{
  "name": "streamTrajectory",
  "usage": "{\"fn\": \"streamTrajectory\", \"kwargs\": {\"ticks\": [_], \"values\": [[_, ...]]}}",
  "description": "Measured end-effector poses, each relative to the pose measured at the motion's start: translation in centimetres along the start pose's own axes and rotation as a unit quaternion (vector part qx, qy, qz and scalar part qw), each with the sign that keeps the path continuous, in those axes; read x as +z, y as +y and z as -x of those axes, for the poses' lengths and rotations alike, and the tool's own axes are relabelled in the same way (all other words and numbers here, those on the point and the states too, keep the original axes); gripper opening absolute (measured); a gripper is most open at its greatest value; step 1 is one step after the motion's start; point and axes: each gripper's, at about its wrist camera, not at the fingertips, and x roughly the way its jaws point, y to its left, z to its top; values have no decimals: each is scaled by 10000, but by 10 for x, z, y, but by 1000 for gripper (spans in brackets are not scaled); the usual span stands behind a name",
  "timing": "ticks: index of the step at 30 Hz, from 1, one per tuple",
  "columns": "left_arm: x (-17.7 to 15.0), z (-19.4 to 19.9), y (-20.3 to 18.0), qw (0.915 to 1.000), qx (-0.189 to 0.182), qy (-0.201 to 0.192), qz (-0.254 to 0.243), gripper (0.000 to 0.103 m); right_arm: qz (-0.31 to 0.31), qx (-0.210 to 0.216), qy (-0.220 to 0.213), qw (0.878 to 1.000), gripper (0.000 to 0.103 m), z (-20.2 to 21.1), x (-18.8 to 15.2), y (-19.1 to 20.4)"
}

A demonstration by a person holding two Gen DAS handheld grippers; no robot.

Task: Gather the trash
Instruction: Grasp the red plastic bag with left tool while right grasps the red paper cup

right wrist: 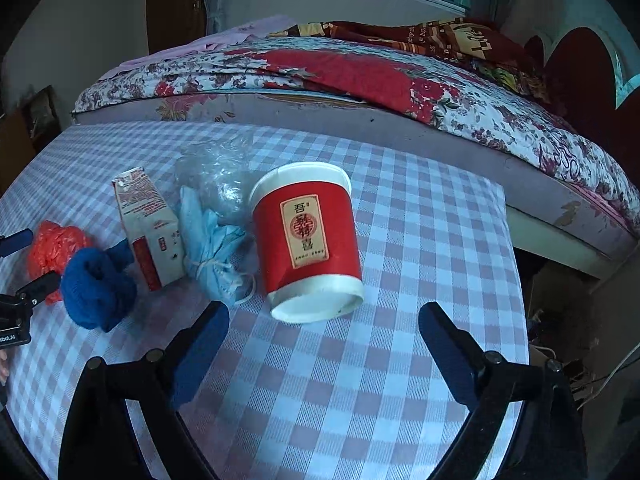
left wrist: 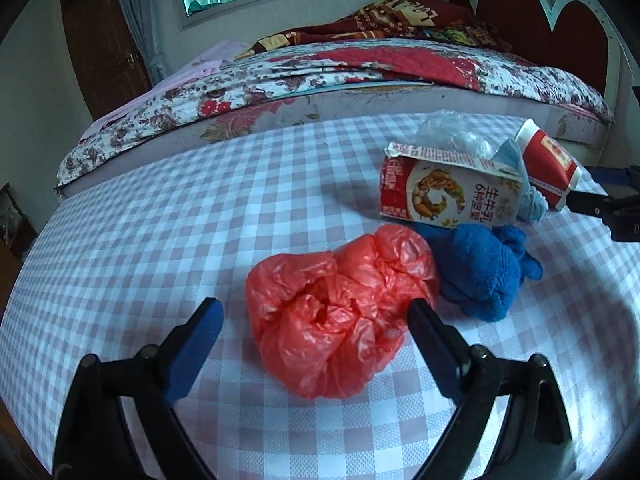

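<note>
Left wrist view looks down on a table under a pink-and-white checked cloth (left wrist: 168,216), pushed up against a bed with a floral quilt (left wrist: 360,68). I take the milk carton (left wrist: 444,188), lying on its side, as my landmark. Just in front of it a crumpled red plastic bag (left wrist: 340,320) sits between the wide-spread fingers of the left gripper (left wrist: 316,312); one finger is touching or nearly touching the bag's edge, the other stands clear, so nothing is gripped. Tucked against the carton's near side is a wadded blue cloth (left wrist: 484,272). Behind the carton lies a clear plastic bag (left wrist: 452,132), and at its far end a bunched pale-blue mask (right wrist: 212,252).

Beyond that mask, on the side away from the red bag, a red paper cup (right wrist: 308,236) lies tipped over with its base toward the right gripper (right wrist: 324,320). That gripper is open too, its fingers short of the cup and empty.

I judge this as the approach to the first pickups: each hand lined up on its own piece. Next, the left must push forward and close on the soft bag, which will squash; the right must advance around the cup, which may roll. No bin is in sight.
</note>
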Motion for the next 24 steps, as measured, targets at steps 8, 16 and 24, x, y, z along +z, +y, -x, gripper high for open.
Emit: {"fn": "streamTrajectory", "kwargs": {"ticks": [8, 16, 24], "values": [[8, -16, 1, 9995, -263, 138, 75, 85, -194, 220, 149, 9995, 77, -24, 16, -6], [6, -17, 2, 9976, -683, 97, 114, 39, -374, 353, 203, 9985, 61, -23, 13, -8], [-3, 2, 7, 9977, -627, -83, 254, 36, -582, 346, 83, 9977, 60, -4, -7, -11]]}}
